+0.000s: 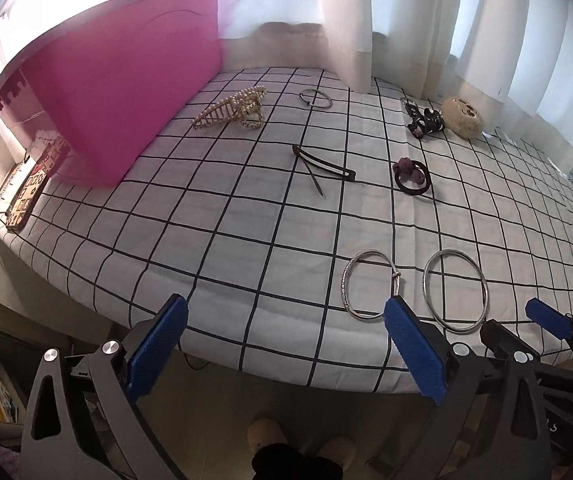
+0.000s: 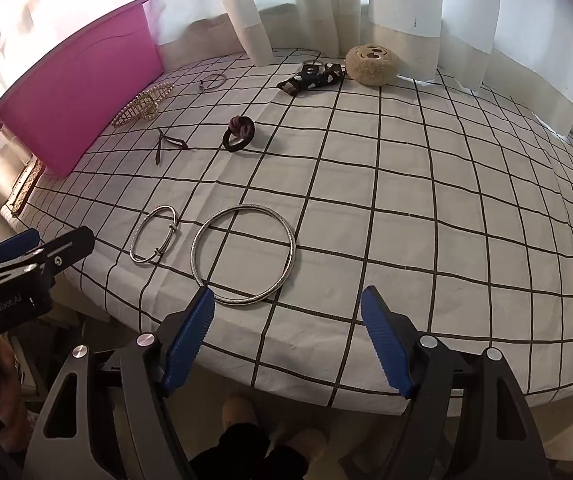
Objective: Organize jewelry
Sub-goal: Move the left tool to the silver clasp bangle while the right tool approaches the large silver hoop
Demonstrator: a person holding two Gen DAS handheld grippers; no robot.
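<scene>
Two silver bangles lie near the front edge of a checked cloth: a smaller clasped bangle and a larger plain bangle. Farther back lie a pearl claw clip, a thin silver bracelet, a dark hair pin clip, a black hair tie with a purple knot and a black patterned bow. My left gripper is open and empty at the front edge. My right gripper is open and empty, just short of the larger bangle.
A pink plastic bin stands at the back left. A round beige woven pot sits at the back by white curtains. A patterned framed item lies at the left edge. The right gripper shows in the left wrist view.
</scene>
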